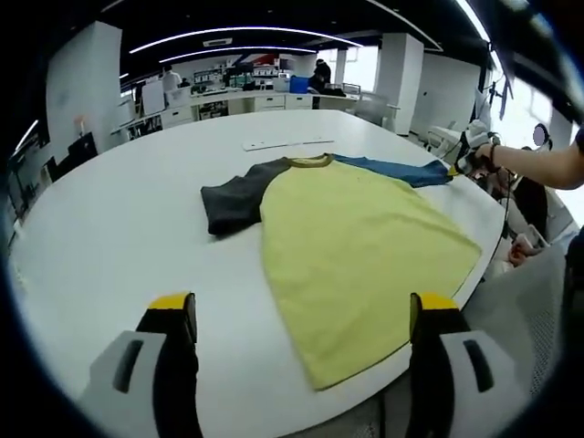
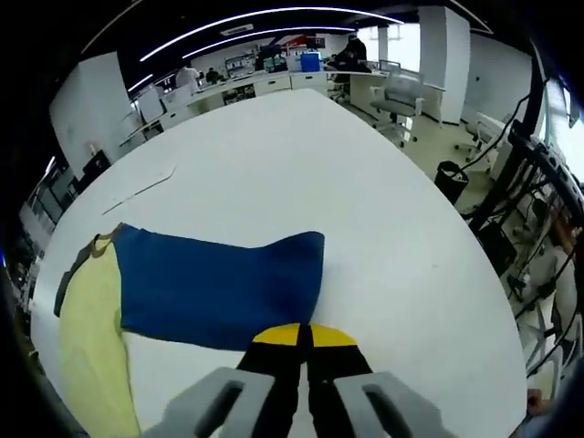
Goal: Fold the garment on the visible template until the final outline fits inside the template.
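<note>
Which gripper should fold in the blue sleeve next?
Probably the right gripper: it sits shut at the edge of the blue sleeve. The left gripper hangs open near the yellow hem, far from it.

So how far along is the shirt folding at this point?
Barely begun. The yellow T-shirt with one grey sleeve and one blue sleeve lies spread flat on the white table, no fold visible. The right gripper, jaws closed, sits at the blue sleeve's edge; the left gripper is open. Every fold remains.
</note>
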A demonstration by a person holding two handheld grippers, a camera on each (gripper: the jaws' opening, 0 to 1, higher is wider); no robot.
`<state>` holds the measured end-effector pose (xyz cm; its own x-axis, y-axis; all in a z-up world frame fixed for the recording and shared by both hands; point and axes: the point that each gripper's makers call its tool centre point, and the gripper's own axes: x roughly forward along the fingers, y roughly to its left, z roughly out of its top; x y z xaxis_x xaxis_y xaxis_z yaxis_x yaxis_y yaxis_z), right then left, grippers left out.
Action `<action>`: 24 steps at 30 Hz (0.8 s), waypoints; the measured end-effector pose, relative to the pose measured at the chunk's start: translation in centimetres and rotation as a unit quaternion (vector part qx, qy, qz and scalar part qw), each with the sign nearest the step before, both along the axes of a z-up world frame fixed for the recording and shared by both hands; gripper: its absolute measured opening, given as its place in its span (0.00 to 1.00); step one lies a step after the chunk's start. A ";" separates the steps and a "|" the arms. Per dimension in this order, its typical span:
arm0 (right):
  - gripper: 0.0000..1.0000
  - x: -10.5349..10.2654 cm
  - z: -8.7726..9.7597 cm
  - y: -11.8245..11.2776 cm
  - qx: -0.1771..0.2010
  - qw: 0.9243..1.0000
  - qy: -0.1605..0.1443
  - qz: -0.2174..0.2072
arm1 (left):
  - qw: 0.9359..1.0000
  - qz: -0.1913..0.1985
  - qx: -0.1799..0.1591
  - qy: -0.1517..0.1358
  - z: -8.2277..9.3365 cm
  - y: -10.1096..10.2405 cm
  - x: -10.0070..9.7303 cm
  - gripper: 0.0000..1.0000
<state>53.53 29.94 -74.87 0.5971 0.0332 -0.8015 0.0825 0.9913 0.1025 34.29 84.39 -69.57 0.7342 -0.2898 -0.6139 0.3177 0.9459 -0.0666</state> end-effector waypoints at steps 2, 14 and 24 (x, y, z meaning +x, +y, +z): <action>0.00 0.0 -0.2 0.1 0.012 1.000 0.007 -0.004 | 1.000 -0.002 -0.001 0.001 0.0 -0.1 -0.1 0.95; 0.00 0.1 1.6 1.6 0.021 1.000 0.003 0.006 | 1.000 -0.006 -0.001 0.005 0.0 -0.1 -0.4 0.99; 0.00 1.2 3.2 3.5 0.016 0.999 -0.005 0.038 | 1.000 -0.017 0.000 0.003 0.5 -0.4 -0.5 0.99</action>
